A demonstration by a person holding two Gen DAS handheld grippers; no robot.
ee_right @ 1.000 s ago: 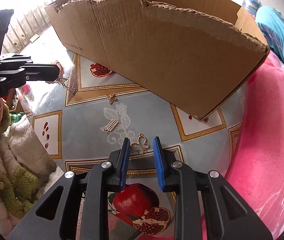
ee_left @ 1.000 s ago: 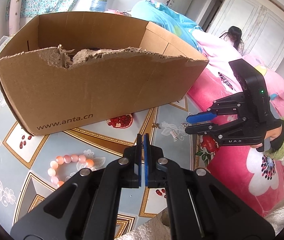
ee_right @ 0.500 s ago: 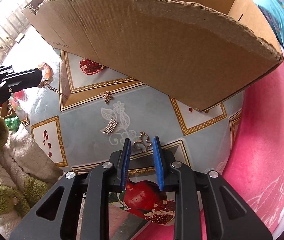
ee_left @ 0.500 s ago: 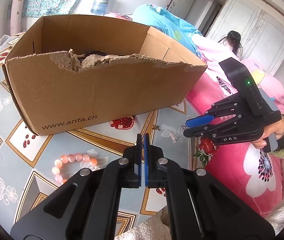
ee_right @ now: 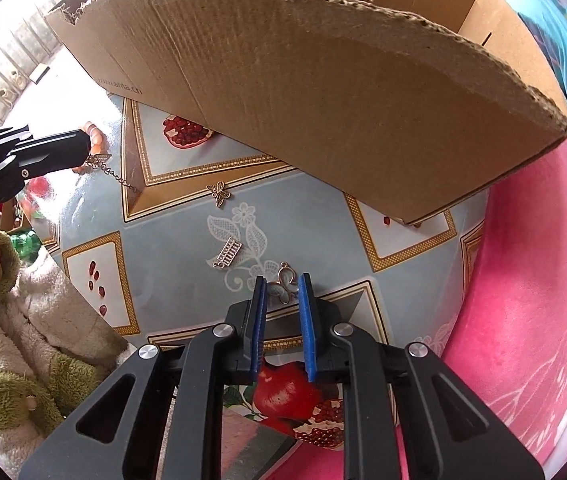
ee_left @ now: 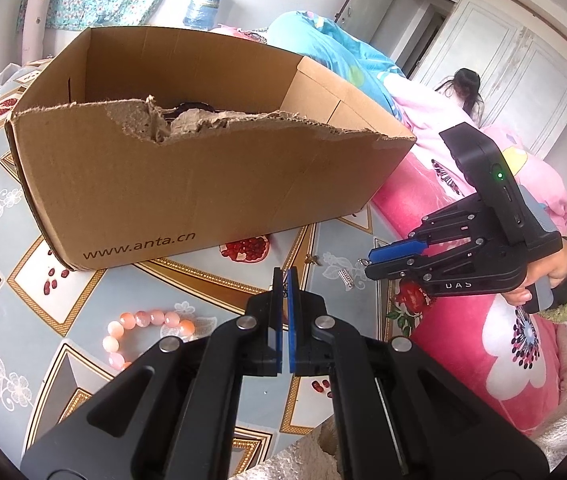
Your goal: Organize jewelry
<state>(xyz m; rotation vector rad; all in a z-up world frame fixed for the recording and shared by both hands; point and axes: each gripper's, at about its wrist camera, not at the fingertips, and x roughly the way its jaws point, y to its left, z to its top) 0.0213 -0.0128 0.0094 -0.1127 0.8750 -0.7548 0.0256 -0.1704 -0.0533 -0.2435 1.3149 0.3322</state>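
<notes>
Your right hand-held gripper (ee_right: 281, 290) points steeply down at the worktop (ee_right: 171, 248), and its jaws have just been closing with the openwork butterfly charm (ee_right: 285, 286) between the two blue pads; a gap shows on each side of the charm, so the pads are not pressing on it. Your left hand-held gripper (ee_left: 283, 280) has its jaws together, clamped on one fine chain (ee_right: 113, 174), whose free end trails down to the worktop.

Counted on the patterned cloth: two butterfly charms, the one between your right pads and a smaller solid one (ee_right: 218, 193) nearer the box; one ladder-like silver charm (ee_right: 228, 253) between them; and one bracelet of pink and peach beads (ee_left: 145, 330) lying near your left gripper, partly hidden by it.

One cardboard box (ee_left: 187, 184) with a torn front edge stands open-topped behind all of these. Something dark lies inside it; what it is cannot be told. One pink flowered blanket (ee_right: 531, 280) borders the worktop on the right.
</notes>
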